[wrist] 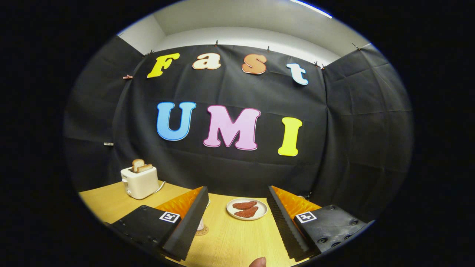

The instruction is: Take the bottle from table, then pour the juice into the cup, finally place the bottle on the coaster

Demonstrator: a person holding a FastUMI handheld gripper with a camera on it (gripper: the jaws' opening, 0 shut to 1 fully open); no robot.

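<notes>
gripper spread wide over the wooden table, holding nothing; plate of red patties just ahead between the fingers, toaster beyond them

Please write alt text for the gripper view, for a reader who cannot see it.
The open gripper holds nothing, its jaws spread above a wooden table. A plate with two reddish pieces lies beyond them, and a white toaster with toast stands farther off.
</notes>
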